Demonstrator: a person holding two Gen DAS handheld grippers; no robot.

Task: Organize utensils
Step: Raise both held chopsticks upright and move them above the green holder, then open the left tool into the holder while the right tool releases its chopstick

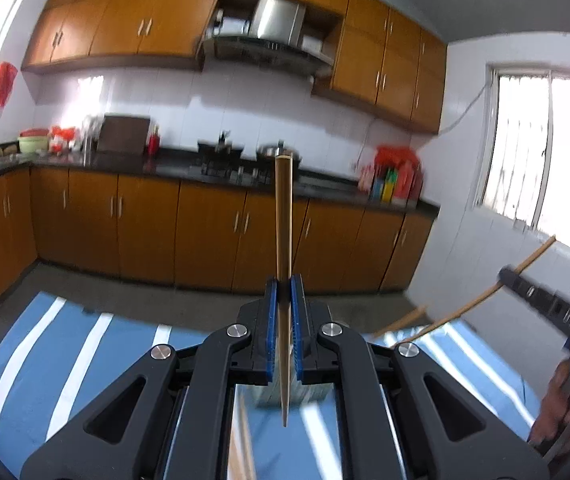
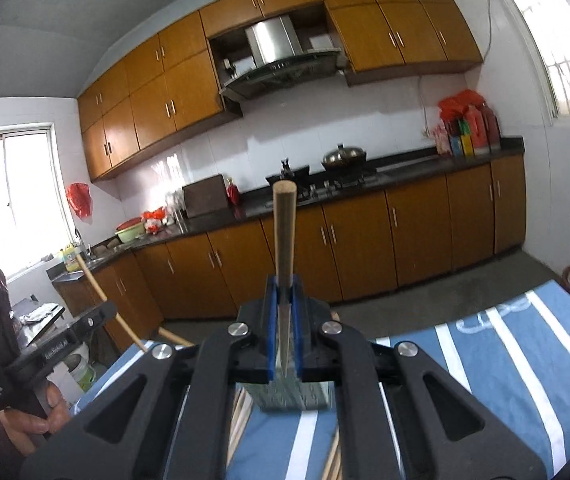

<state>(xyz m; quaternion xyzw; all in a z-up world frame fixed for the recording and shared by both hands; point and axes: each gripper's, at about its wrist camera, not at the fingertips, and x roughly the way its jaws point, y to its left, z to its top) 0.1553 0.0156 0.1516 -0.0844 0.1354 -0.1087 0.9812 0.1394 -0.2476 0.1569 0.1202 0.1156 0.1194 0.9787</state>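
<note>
Left tool [image 1: 285, 292]: blue pads closed on a single wooden chopstick [image 1: 283, 216]. Its long axis runs forward along the fingers; the blunt, squared end points ahead and upward toward the kitchen cabinets, the tapered tip points back toward the camera. It is raised clear above the desk [image 1: 45, 340], which carries a blue cloth with white stripes.

Right tool [image 2: 283, 296]: pads likewise clamped on a second chopstick [image 2: 283, 236], same orientation, thick end forward, thin tip rearward between the pads.

In the left view the right tool [image 1: 541, 296] appears at the right edge, gripped by a hand [image 1: 565, 408], its chopstick [image 1: 481, 300] slanting up to the right. In the right view the left tool [image 2: 85, 324] appears at the left edge with a hand [image 2: 41, 420] below it, its chopstick [image 2: 101, 296] slanting up to the left.

More chopsticks [image 2: 241, 420] lie on the cloth beneath the right tool, partly hidden by its frame.

The far desk edge lies just ahead; beyond it, open floor [image 2: 445, 296] extends to the lower cabinets [image 2: 357, 248]. The two tools are well apart.
</note>
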